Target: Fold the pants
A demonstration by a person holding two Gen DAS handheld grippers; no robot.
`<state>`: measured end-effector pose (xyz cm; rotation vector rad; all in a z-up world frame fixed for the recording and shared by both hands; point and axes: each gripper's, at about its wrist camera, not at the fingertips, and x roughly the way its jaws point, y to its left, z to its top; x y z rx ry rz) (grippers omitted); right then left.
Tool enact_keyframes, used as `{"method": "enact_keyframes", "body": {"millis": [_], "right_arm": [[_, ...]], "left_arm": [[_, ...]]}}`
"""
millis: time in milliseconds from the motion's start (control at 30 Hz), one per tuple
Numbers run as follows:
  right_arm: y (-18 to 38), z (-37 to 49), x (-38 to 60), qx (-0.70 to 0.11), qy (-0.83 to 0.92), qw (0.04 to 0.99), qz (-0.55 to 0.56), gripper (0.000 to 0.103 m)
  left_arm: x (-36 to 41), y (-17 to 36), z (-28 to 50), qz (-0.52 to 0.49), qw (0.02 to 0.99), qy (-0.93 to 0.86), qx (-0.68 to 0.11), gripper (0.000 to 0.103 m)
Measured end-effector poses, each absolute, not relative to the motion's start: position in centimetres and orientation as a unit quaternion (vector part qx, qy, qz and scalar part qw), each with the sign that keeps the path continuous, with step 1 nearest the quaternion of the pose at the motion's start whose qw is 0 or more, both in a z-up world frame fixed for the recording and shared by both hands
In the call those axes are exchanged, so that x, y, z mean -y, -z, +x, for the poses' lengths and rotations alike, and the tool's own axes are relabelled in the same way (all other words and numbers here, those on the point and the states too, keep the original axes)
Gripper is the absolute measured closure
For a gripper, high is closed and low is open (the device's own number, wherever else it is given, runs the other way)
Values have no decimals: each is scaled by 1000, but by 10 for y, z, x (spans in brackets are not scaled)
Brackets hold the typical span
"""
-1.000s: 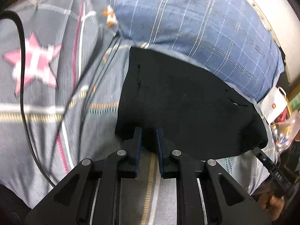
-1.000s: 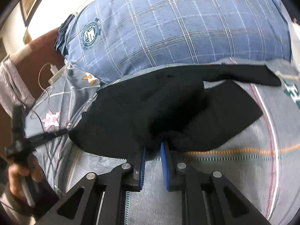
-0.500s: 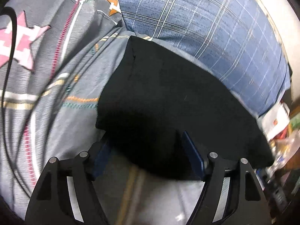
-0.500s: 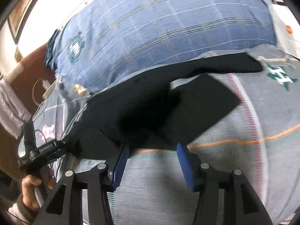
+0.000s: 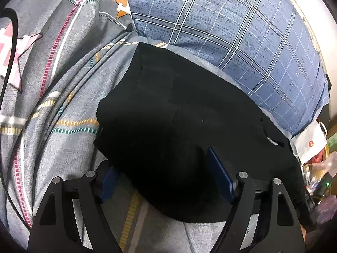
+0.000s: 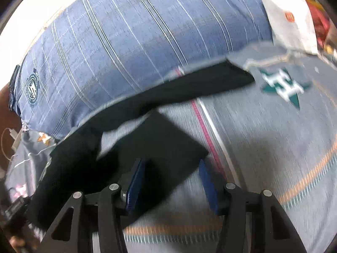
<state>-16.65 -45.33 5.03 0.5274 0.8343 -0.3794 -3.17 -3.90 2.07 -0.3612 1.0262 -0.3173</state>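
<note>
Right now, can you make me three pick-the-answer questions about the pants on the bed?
1. Where do the black fabric pants lie?
A. on the grey patterned bedspread
B. on a chair
C. on the floor

2. What colour is the big checked pillow?
A. red
B. blue
C. yellow

3. Is the right gripper squeezing the pants?
A. yes, tightly
B. no, its jaws stand apart
C. it is out of sight

Answers: 1 A, bedspread shows all around them; 2 B, blue with pale lines; 3 B, a clear gap between its blue pads.
</note>
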Motion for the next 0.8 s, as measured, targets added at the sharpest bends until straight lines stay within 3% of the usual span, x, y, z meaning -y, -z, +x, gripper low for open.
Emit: {"method": "enact_keyframes", "body": {"millis": [33,67,133,500,667,800], "right_arm": [[-49,-163,452,-395,173,867,248,74],[-47,-160,452,-399,160,867,253,95],[-53,-166,456,-382,161,869,270,95],[-166,-275,473,-288,234,899,233,95],[-142,-297,492,-340,274,868,237,95],[-97,-286,505,-427,316,816,228,95]], "left_arm": [[41,-20,-29,-174,845,159,-480,29],[40,-20,-28,-178,846,164,-475,56],[42,-18,-24,-171,839,165,-489,83],[8,-79,-49,-179,845,237,-444,89],[-11,-38,-59,-175,829,201,-492,89],[-14,-17,-60,-168,819,184,-517,88]]}}
